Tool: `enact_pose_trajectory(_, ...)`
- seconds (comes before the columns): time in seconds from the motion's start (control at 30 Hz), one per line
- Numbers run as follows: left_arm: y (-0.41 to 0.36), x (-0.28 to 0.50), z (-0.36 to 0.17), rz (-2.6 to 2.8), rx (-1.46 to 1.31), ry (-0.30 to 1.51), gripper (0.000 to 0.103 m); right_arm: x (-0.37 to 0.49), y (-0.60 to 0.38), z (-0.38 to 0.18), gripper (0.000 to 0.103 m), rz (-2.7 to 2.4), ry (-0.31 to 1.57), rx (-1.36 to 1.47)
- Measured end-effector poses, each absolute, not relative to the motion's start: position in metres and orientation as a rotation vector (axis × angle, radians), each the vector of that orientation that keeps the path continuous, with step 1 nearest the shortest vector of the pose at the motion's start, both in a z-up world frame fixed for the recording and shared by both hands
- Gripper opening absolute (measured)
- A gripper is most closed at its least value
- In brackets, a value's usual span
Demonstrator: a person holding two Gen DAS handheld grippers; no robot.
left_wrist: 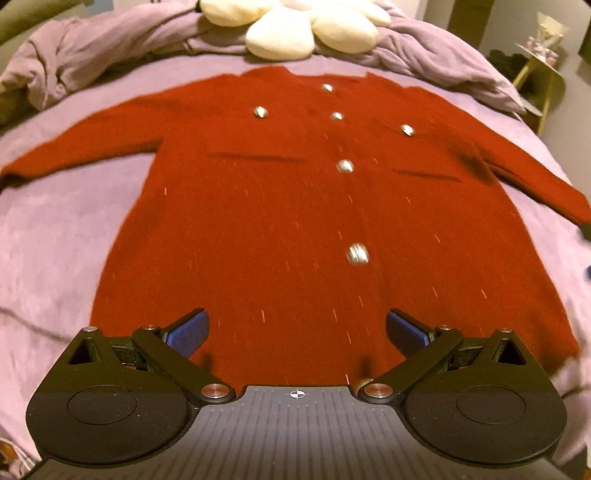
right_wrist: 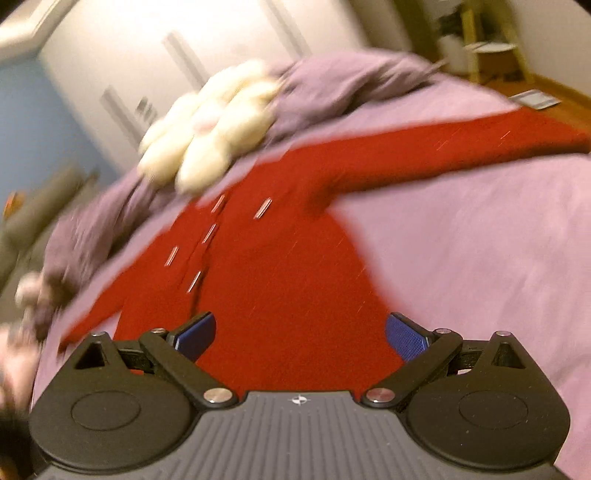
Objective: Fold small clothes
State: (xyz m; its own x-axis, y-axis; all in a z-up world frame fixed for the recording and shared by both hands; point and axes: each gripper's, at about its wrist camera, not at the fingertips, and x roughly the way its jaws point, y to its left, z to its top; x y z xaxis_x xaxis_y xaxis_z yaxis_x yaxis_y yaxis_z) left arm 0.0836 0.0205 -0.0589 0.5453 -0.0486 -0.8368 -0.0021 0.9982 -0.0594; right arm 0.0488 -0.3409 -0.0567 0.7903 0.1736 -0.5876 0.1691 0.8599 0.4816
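Observation:
A red buttoned cardigan (left_wrist: 266, 206) lies flat, front up, on the purple bed sheet (left_wrist: 55, 229), both sleeves spread out to the sides. Silver buttons run down its front. My left gripper (left_wrist: 297, 330) is open and empty, hovering over the cardigan's bottom hem near the middle. In the blurred, tilted right wrist view the same cardigan (right_wrist: 280, 280) shows with its right sleeve (right_wrist: 443, 147) stretched out. My right gripper (right_wrist: 299, 334) is open and empty above the lower right part of the cardigan.
A cream flower-shaped pillow (left_wrist: 295, 29) and a bunched purple duvet (left_wrist: 92, 55) lie at the head of the bed. A yellow side table (left_wrist: 539, 70) stands at the far right. White wardrobe doors (right_wrist: 166, 55) stand behind the bed.

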Motion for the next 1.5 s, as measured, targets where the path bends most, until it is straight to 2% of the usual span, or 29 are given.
enact_pose_trajectory(0.1, 0.022, 0.107, -0.062, -0.011, -0.084, 0.975, 0.103, 0.080, -0.409, -0.065, 0.080, -0.135, 0.584, 0.670)
enact_pose_trajectory(0.13, 0.023, 0.114, -0.063, -0.009, -0.102, 0.974, 0.103, 0.088, -0.433, -0.072, 0.066, -0.179, 0.559, 0.732)
enact_pose_trajectory(0.17, 0.023, 0.120, -0.064, -0.007, -0.117, 0.974, 0.103, 0.093, -0.456, -0.079, 0.059, -0.225, 0.539, 0.802)
enact_pose_trajectory(0.2, 0.024, 0.126, -0.066, -0.006, -0.126, 0.973, 0.103, 0.097, -0.474, -0.089, 0.046, -0.263, 0.522, 0.865)
enact_pose_trajectory(0.27, 0.023, 0.136, -0.070, 0.001, -0.128, 0.970, 0.103, 0.103, -0.508, -0.109, 0.033, -0.343, 0.494, 0.998)
enact_pose_trajectory(0.53, 0.027, 0.161, -0.083, 0.016, -0.112, 0.984, 0.103, 0.105, -0.559, -0.169, 0.025, -0.448, 0.362, 1.279)
enact_pose_trajectory(0.6, 0.029, 0.164, -0.085, 0.008, -0.111, 0.987, 0.103, 0.114, -0.560, -0.169, 0.015, -0.464, 0.383, 1.231)
enact_pose_trajectory(0.67, 0.032, 0.166, -0.086, -0.006, -0.126, 0.987, 0.103, 0.127, -0.552, -0.156, 0.012, -0.490, 0.434, 1.093)
enact_pose_trajectory(0.77, 0.039, 0.169, -0.087, -0.016, -0.151, 0.983, 0.103, 0.158, -0.522, -0.124, 0.011, -0.536, 0.522, 0.769)
enact_pose_trajectory(1.0, 0.051, 0.187, -0.066, -0.090, -0.218, 0.899, 0.103, 0.212, -0.331, -0.022, 0.011, -0.052, 0.411, 0.159)
enact_pose_trajectory(1.07, 0.051, 0.198, -0.056, -0.165, -0.258, 0.858, 0.103, 0.219, -0.261, -0.019, 0.022, 0.175, 0.456, 0.060)
enact_pose_trajectory(1.13, 0.052, 0.210, -0.049, -0.219, -0.297, 0.815, 0.103, 0.222, -0.216, -0.034, 0.033, 0.326, 0.560, 0.059)
enact_pose_trajectory(1.23, 0.052, 0.235, -0.051, -0.263, -0.355, 0.811, 0.103, 0.217, -0.194, -0.061, 0.033, 0.341, 0.660, 0.131)
enact_pose_trajectory(1.4, 0.044, 0.285, -0.075, -0.348, -0.446, 0.879, 0.102, 0.197, -0.219, -0.091, 0.033, 0.253, 0.741, 0.277)
enact_pose_trajectory(1.5, 0.042, 0.316, -0.097, -0.332, -0.505, 0.960, 0.086, 0.191, -0.242, -0.093, 0.033, 0.230, 0.754, 0.309)
